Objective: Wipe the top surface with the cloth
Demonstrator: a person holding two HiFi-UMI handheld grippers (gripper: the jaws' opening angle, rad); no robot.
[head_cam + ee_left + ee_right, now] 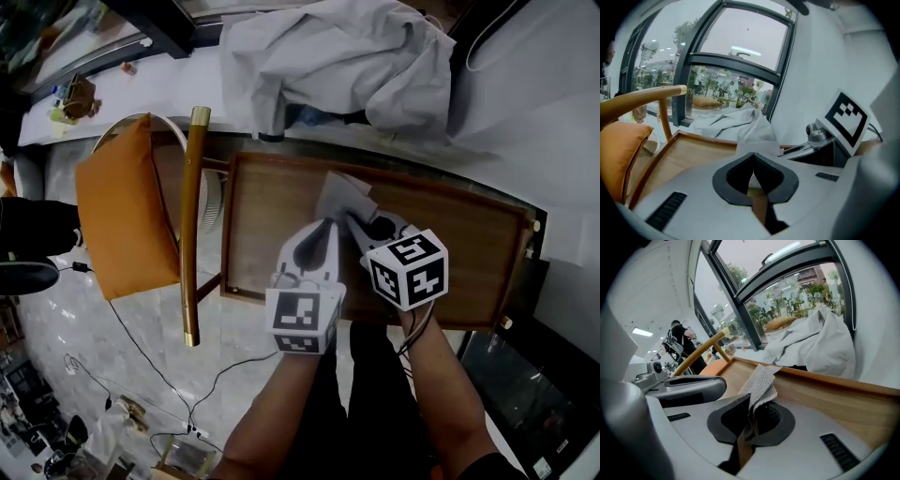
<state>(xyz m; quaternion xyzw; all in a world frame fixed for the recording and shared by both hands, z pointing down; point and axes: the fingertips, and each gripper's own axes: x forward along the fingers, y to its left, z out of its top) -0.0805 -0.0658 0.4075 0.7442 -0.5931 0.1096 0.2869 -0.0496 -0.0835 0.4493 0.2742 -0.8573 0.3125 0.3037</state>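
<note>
A grey knitted cloth (pixel 342 195) hangs just above the wooden table top (pixel 272 225), which has a raised rim. My left gripper (pixel 328 227) and right gripper (pixel 357 225) stand side by side over the table's middle, and each pinches the cloth's near edge. In the left gripper view the jaws of the left gripper (pixel 753 174) are shut on the cloth (pixel 757 140), which rises in front of them. In the right gripper view the right gripper (pixel 751 422) is shut on a fold of the cloth (pixel 761 383) over the table (pixel 834 399).
A wooden chair with an orange cushion (pixel 127 211) stands at the table's left end. A crumpled white sheet (pixel 328 56) lies beyond the far rim, under the window. Cables (pixel 141 356) trail on the marble floor. A person (pixel 684 341) stands far off.
</note>
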